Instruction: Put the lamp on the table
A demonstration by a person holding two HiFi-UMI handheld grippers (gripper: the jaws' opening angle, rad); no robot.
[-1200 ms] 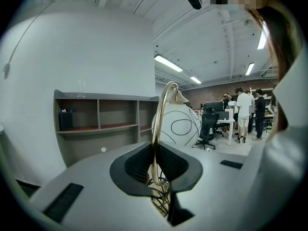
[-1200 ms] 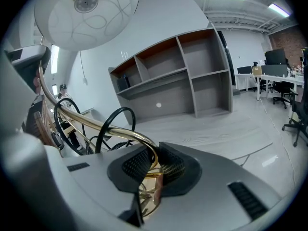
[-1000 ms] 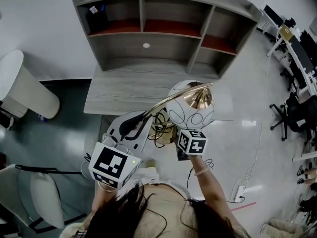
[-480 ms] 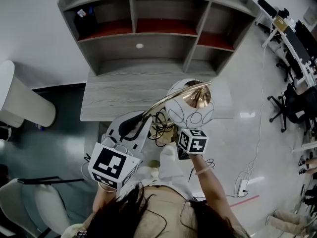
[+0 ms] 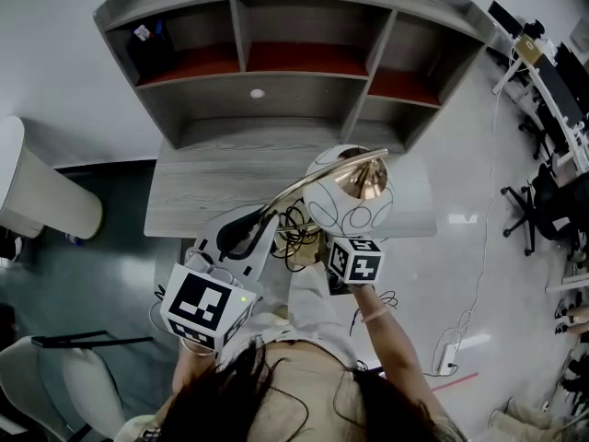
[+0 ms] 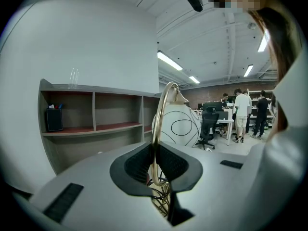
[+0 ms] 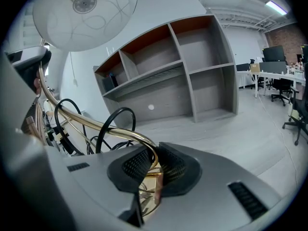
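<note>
I hold the lamp in the air in front of the grey table [image 5: 212, 191]. Its white globe shade [image 5: 348, 201] with dark line patterns hangs from a curved brass arm [image 5: 308, 184]. My left gripper [image 5: 250, 233] is shut on that brass arm [image 6: 160, 124], with the shade [image 6: 177, 126] beyond the jaws. Lower on the lamp, my right gripper [image 5: 333, 279] is shut on the brass tubing [image 7: 144, 141] near the base. Black cable loops [image 7: 108, 124] hang beside it, and the shade [image 7: 86, 11] looms overhead in the right gripper view.
A grey shelf unit [image 5: 276, 53] with red-lined compartments stands on the table's far side. A white chair [image 5: 41, 182] is at the left. Office chairs [image 5: 538, 210] and desks stand at the right. A power strip [image 5: 449, 357] with a cord lies on the floor. People [image 6: 243, 112] stand far off.
The view has shifted slightly, so the table and shelf sit a bit lower and left in view. Both grippers keep the same hold on the lamp.
</note>
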